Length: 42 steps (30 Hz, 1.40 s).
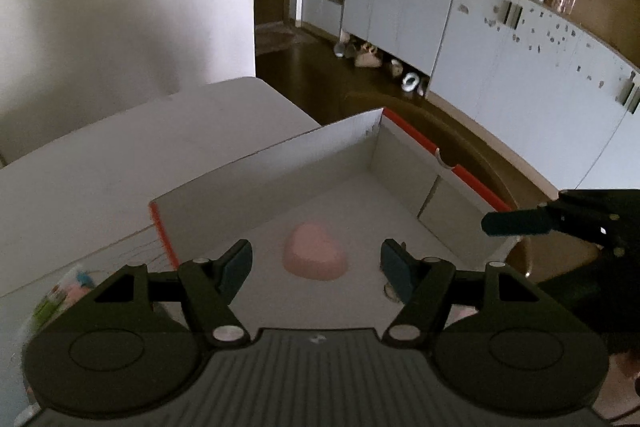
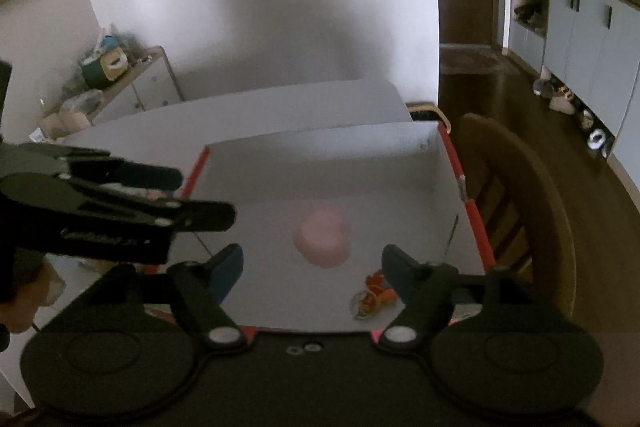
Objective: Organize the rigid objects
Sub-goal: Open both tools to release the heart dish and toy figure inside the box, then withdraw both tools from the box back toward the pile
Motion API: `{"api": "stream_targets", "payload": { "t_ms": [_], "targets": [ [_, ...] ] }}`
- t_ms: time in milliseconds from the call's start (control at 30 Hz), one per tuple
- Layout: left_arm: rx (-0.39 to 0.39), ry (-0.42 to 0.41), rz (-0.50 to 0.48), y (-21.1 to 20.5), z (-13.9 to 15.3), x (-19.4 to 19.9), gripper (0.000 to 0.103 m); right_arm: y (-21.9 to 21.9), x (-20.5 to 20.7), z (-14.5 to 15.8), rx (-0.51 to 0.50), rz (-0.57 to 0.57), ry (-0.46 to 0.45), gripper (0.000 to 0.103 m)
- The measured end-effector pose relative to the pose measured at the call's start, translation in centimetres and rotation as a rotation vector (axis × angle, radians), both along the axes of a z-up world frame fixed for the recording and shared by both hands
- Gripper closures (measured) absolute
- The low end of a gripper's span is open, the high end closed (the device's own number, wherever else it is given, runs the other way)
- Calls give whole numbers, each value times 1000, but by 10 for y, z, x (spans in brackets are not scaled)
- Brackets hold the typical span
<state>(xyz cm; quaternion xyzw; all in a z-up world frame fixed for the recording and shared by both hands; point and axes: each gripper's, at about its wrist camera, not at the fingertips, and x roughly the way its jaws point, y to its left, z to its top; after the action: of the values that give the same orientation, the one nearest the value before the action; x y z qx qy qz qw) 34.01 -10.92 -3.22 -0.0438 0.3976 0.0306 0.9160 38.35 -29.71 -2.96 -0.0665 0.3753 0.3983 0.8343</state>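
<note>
A pink heart-shaped object [image 1: 315, 255] lies on the floor of a shallow white box with red edges [image 1: 404, 131]. It also shows in the right wrist view [image 2: 324, 242], inside the same box [image 2: 320, 143]. My left gripper [image 1: 316, 263] is open and empty, just above the box's near side, with the heart between its fingers' lines. My right gripper [image 2: 312, 267] is open and empty over the box's near edge. A small orange and gold trinket [image 2: 372, 297] lies by its right finger. The left gripper shows at the left in the right wrist view [image 2: 192, 195].
The box sits on a white table [image 1: 120, 155]. A wooden chair [image 2: 520, 195] stands right of the table. Small colourful items [image 1: 60, 297] lie on the table left of the box. Grey cabinets [image 1: 500, 39] line the far wall.
</note>
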Motion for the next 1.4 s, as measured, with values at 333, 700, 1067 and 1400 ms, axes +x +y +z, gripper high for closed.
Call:
{"api": "stream_targets", "payload": {
  "t_ms": [333, 700, 1067, 1400],
  "targets": [
    [-9, -80, 72, 24, 16, -67, 24, 13, -43, 18, 86, 20, -38, 9],
    [3, -149, 112, 74, 21, -131, 18, 52, -105, 27, 159, 73, -108, 1],
    [-19, -121, 169, 146, 3, -179, 16, 100, -160, 15, 172, 109, -71, 0],
    [-52, -73, 157, 203, -26, -209, 16, 147, -193, -12, 109, 133, -49, 1]
  ]
}}
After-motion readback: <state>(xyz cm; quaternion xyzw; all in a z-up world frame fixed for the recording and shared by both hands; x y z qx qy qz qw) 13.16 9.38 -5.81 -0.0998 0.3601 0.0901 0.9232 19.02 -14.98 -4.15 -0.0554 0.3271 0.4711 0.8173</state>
